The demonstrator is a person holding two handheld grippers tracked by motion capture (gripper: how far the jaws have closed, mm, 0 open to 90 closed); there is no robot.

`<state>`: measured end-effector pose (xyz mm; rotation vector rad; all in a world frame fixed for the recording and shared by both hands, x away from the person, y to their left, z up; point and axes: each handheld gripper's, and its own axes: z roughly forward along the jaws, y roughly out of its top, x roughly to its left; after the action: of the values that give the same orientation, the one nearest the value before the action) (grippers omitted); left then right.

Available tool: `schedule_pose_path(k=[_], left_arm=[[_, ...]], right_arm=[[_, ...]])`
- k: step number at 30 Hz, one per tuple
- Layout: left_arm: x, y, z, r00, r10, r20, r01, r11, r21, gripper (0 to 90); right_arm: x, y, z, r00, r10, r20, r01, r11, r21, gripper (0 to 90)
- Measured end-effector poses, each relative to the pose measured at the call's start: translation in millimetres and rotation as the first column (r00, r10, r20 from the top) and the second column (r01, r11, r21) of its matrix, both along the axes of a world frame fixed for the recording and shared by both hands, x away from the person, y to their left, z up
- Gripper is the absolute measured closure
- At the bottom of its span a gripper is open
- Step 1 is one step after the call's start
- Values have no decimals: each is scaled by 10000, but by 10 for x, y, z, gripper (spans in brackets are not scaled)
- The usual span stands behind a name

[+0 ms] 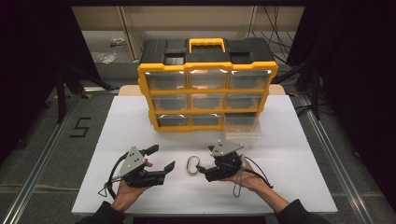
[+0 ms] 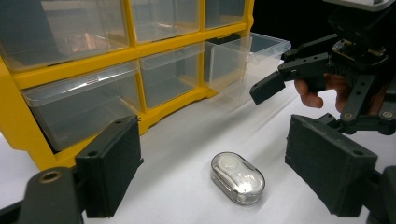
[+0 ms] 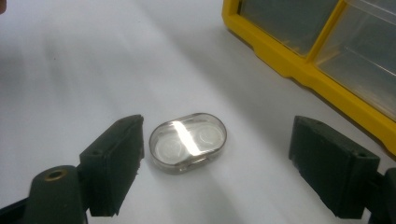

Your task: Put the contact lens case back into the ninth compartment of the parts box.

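- Both pairs of jaws stand wide and hold nothing; the left gripper (image 1: pixel 164 157) lies in the person's palm at the left of the table (image 1: pixel 299 186), pointing right toward the case.
- Between the grippers, the small clear oval case (image 1: pixel 192 165) lies flat on the white table, near its front edge; in the left gripper view it sits ahead of the jaws and between their lines, touched by neither.
- Just right of the case, the right gripper (image 1: pixel 201 167) points left at it. In its own view the case (image 3: pixel 188 142) lies closer to the left pad (image 3: pixel 114 161) than to the right one, with a small gap showing, so nothing is gripped yet.
- Behind stands the yellow organizer (image 1: pixel 208 95) with clear drawers; its bottom-right drawer (image 1: pixel 243 127) is pulled out and looks empty.
- By my reading, the drawer is already opened and the case awaits pickup. Left to do: close on the case, lift it, carry it into the open drawer, and likely push the drawer shut.
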<state>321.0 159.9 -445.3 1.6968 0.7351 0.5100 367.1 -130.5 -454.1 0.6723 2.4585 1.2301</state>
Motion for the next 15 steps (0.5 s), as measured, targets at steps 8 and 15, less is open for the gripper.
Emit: schedule_pose_path(k=[8,15], left_arm=[[-1,3,1,10000,-27,11,27,10000,4,174],[-5,3,2,10000,-14,20,14,10000,-16,174]], right_arm=[[26,65,-39,9999,92,-116,-94,9998,-182,190],[62,157,-101,9995,223,-235,-235,9985,-501,173]])
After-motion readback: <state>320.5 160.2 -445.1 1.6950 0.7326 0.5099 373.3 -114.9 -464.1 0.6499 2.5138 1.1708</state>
